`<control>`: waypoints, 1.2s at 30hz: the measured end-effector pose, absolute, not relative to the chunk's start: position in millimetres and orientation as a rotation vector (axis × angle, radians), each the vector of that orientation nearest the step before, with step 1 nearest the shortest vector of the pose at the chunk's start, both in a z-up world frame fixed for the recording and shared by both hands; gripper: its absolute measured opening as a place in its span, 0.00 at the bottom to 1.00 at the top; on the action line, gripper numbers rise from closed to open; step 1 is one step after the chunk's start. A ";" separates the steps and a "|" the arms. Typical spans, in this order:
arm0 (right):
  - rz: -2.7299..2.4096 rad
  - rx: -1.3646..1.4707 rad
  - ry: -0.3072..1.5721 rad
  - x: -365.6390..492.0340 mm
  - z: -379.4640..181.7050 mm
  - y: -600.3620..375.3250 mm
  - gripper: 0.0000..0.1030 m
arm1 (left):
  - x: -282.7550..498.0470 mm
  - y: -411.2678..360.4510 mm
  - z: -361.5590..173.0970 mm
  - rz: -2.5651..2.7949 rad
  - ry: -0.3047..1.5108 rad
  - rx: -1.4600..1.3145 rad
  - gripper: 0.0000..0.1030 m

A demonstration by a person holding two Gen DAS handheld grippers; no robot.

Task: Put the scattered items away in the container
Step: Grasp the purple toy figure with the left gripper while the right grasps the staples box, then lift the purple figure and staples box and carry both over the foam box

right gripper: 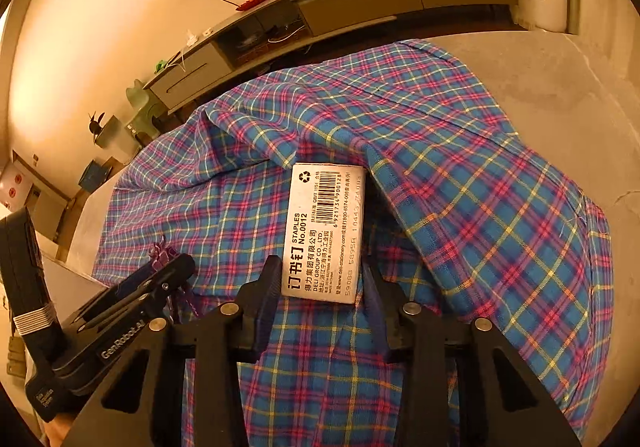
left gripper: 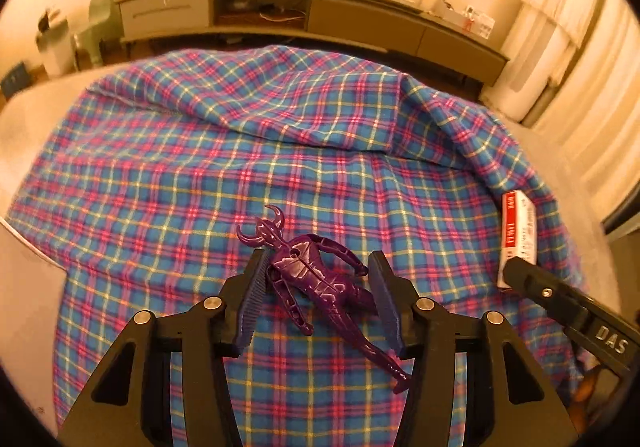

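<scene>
Both grippers hang low over the plaid cloth (left gripper: 304, 127): the left gripper (left gripper: 320, 287) straddles the purple toy figure (left gripper: 316, 279) lying on the cloth, one pad against its side and the other a little off it, so it is not yet clamped. The right gripper (right gripper: 320, 287) has its jaws at the near end of the box of staples (right gripper: 324, 231), though I cannot tell whether they pinch it. Each should close squarely before lifting; no container is in view.
</scene>
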State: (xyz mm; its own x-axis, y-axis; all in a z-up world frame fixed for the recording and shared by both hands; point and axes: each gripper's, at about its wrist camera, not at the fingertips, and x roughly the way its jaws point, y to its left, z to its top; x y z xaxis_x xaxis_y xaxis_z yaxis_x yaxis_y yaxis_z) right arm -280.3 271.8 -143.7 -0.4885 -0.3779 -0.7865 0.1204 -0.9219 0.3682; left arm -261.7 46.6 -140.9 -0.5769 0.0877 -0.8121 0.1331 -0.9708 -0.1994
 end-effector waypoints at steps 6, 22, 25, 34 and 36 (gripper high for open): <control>-2.459 1.369 -0.416 -277.6 -132.3 274.2 0.39 | -250.8 35.5 -136.8 -2.737 0.514 1.440 0.51; -2.519 1.271 -0.457 -255.4 -77.5 292.2 0.17 | -198.1 22.3 -85.4 -2.813 0.444 1.353 0.51; -2.525 1.276 -0.442 -255.9 -78.8 292.0 0.19 | -186.6 20.6 -75.4 -2.827 0.419 1.341 0.51; -2.503 1.342 -0.263 -280.9 -116.6 247.6 0.54 | -152.3 8.3 -59.6 -2.860 0.436 1.347 0.51; -2.522 1.347 -0.120 -280.2 -125.9 229.3 0.56 | -147.4 7.4 -52.9 -2.877 0.424 1.341 0.51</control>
